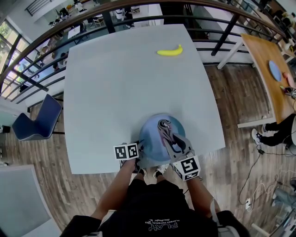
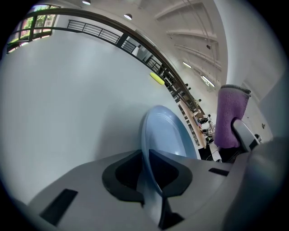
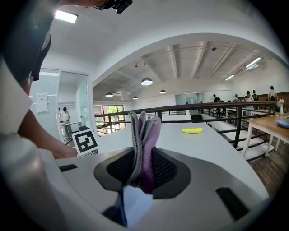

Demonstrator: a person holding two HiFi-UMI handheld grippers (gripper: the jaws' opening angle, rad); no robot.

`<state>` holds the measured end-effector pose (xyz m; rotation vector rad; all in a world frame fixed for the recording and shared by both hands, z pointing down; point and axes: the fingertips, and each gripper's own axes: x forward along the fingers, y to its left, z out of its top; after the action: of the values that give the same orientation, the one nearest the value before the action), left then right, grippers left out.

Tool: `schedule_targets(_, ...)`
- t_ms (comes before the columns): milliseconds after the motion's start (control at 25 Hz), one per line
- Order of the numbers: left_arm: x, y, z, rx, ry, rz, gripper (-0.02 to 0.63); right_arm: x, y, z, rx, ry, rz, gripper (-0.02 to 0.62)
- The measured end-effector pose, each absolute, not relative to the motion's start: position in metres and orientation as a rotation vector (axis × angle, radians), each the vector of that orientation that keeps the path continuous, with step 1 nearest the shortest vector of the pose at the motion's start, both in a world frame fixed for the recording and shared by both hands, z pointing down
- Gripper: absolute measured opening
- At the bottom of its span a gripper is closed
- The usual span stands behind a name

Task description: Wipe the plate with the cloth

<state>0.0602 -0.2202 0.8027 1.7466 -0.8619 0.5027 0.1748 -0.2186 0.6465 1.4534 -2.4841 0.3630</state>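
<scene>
A light blue plate [image 1: 151,136] lies at the near edge of the pale grey table [image 1: 115,92]. My left gripper [image 1: 141,155] grips its near left rim; in the left gripper view the plate's edge [image 2: 169,135] runs between the pads of the left gripper [image 2: 151,176], which press on it. My right gripper [image 1: 172,141] is over the plate's right side, shut on a folded purple and grey cloth [image 1: 165,129]. In the right gripper view the cloth [image 3: 144,140] stands upright out of the right gripper [image 3: 143,169]. The cloth [image 2: 230,117] also shows at the right of the left gripper view.
A yellow banana [image 1: 169,51] lies at the table's far side, well away from the plate. A blue chair [image 1: 39,120] stands left of the table, and a wooden table [image 1: 268,69] is at the right. A dark railing [image 1: 138,7] runs behind.
</scene>
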Motion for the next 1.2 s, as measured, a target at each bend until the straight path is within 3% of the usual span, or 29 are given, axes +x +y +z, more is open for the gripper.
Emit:
schedule_targets(840, 0.062, -0.226, 0.786, 1.780, -0.867, 0.444, 0.029, 0.179, -0.216, 0.650, 1.463, -2.469, 0.375, 0.117)
schedule_targets(1200, 0.050, -0.243, 0.732, 1.900, -0.919, 0.360, 0.029, 0.168, -0.218, 0.634, 1.474, -2.427, 0.352, 0.117)
